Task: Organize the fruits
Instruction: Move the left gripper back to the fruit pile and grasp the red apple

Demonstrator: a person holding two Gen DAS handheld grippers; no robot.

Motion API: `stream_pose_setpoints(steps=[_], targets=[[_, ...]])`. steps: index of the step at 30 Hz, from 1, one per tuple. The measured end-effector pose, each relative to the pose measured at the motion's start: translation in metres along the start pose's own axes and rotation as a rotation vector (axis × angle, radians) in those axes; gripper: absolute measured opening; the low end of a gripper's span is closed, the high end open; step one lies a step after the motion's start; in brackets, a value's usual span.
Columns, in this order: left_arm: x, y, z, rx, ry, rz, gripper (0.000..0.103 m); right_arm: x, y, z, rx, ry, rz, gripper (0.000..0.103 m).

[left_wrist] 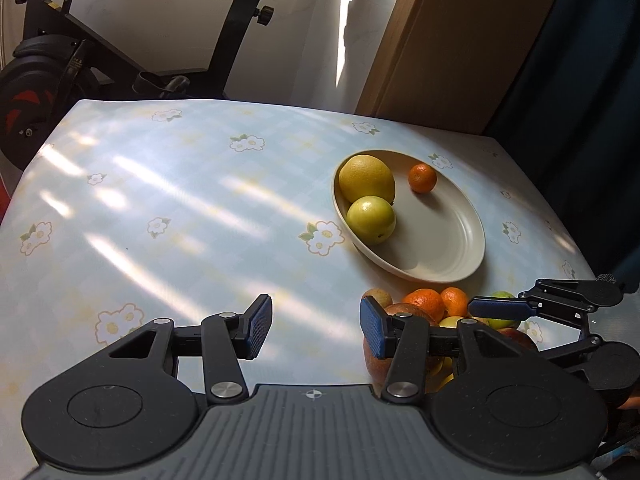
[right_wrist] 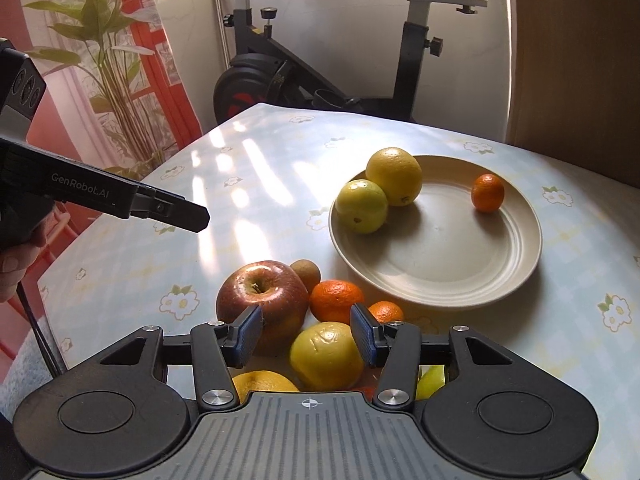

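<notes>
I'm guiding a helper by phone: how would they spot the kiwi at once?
Start at the beige plate on the flowered table, then drop to the fruit pile just in front of it. The kiwi sits at the pile's far edge, tucked against the big red apple: the only small, dull brown fruit among shiny ones.

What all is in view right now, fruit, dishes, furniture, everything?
plate: one, beige, on the table's right half
fruit on plate: three; large yellow citrus, green apple, small mandarin
loose fruit pile: red apple, brown kiwi, two mandarins, yellow fruit, more partly hidden, near table edge
tablecloth: one, pale blue, flowered
exercise bike: one, black, behind table
plant: one, green, by window
left claw: open, empty
right claw: open over the yellow fruit
</notes>
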State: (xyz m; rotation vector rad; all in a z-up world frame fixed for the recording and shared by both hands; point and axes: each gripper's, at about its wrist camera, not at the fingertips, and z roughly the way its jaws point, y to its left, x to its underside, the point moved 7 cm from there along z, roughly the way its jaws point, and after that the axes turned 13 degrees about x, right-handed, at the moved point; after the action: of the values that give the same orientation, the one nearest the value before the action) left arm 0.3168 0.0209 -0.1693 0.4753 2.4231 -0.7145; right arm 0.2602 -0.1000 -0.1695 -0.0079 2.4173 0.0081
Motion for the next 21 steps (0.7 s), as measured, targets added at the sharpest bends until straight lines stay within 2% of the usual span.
stream_pose_setpoints(steps=[6,13,21], targets=[[0.002,0.004,0.001,0.029,0.004,-0.017,0.051,-0.001,0.016,0.004,-0.031,-0.001,-0.054,0.054],[0.004,-0.002,0.011,0.075,0.011,-0.037,0.051,-0.007,0.026,0.002,-0.022,-0.01,-0.126,0.052],[0.001,-0.001,0.014,0.109,0.006,-0.072,0.051,-0.006,0.036,0.017,-0.028,0.056,-0.203,0.052]])
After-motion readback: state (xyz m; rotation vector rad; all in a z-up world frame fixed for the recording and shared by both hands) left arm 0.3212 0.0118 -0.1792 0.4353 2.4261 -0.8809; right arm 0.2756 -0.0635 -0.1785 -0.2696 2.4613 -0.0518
